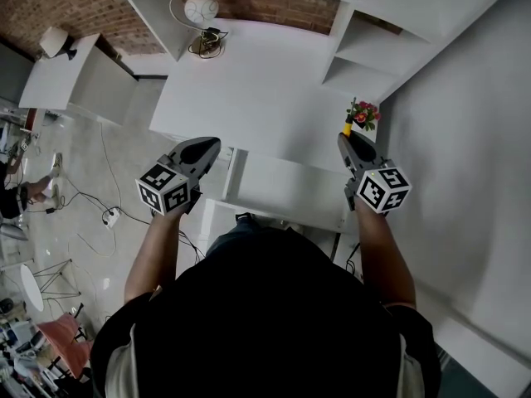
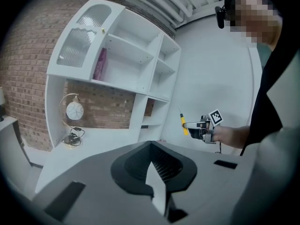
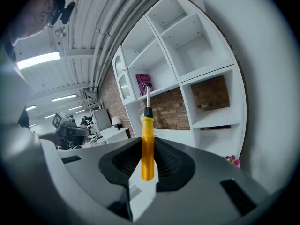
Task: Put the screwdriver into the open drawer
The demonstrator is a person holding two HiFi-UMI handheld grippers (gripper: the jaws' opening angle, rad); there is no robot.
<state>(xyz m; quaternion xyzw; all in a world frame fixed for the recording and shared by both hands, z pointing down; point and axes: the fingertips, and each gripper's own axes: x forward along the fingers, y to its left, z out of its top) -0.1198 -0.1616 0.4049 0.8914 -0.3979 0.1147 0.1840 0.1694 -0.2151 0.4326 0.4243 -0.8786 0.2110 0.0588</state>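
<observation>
Holds screwdriver (image 3: 147, 146) mid-handle between right gripper (image 3: 144, 176) jaws, shaft above; judged light, stiff, slick. Shows left gripper (image 2: 157, 184) closed on nothing.

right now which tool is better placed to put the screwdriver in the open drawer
Right. The right tool is already shut on the yellow screwdriver and hangs by the right end of the open drawer. The left tool holds nothing, so it would need a handover first.

Person: black short-sleeved top (image 1: 274, 305), white side panels; black headgear (image 2: 229, 1).
Left gripper (image 1: 209, 144), right gripper (image 1: 343, 139): grey tapered shells, black ribbed jaw recesses, white inner wedge.
Each carries cube (image 1: 163, 187) of black-and-white square markers.
</observation>
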